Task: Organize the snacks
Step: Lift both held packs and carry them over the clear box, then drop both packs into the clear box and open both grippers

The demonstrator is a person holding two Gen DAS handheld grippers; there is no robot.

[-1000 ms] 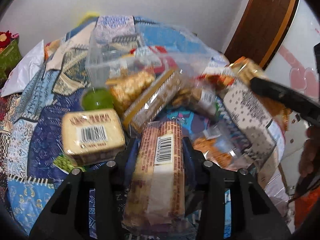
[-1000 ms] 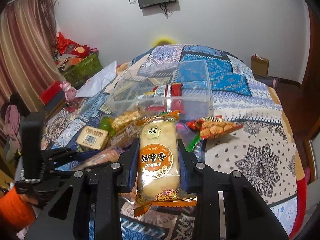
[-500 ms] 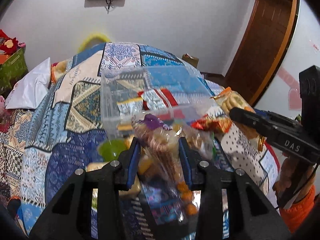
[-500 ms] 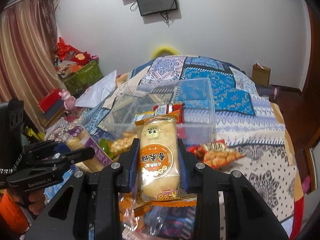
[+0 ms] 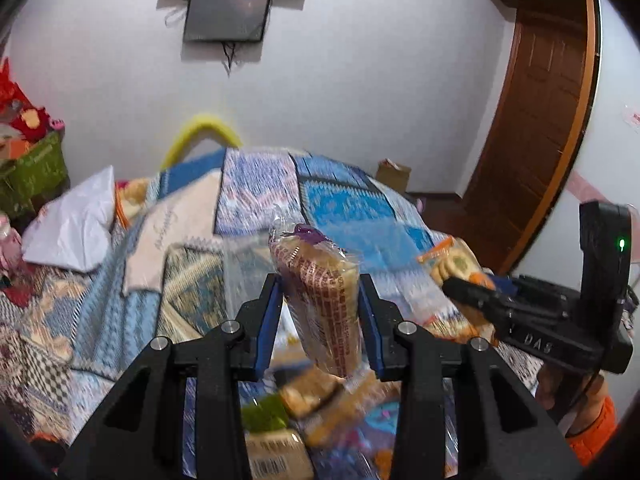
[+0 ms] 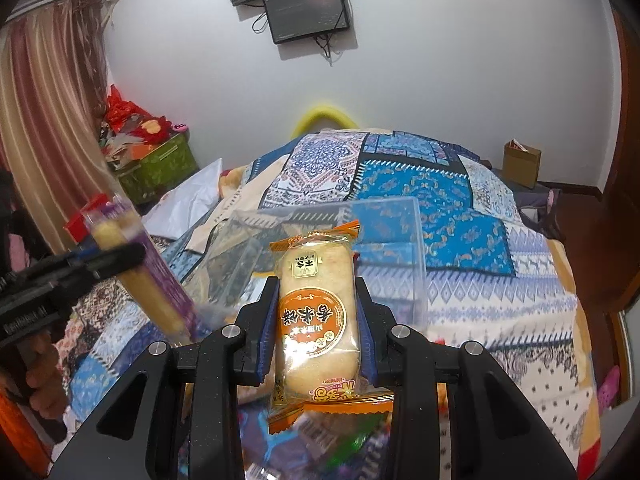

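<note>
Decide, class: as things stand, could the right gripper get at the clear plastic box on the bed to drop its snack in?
Probably yes. The right gripper is shut on the orange rice cracker pack, and the clear plastic box sits open-topped just ahead of it. Nothing shows between them; the left gripper is off to the side.

Both cameras sit on the grippers, looking forward along the fingers, close above a bed with a patterned quilt (image 6: 460, 200) and toward the white wall with a screen (image 6: 306, 12). The left wrist view faces slightly right, so the brown door (image 5: 532, 128) and the right gripper (image 5: 460, 284) enter at its right edge. The right wrist view faces slightly left, with the curtain (image 6: 48, 120) and the left gripper (image 6: 120, 256) at its left edge. Both views share the quilt, the screen and a yellow arch (image 5: 200, 132) by the wall.
</note>
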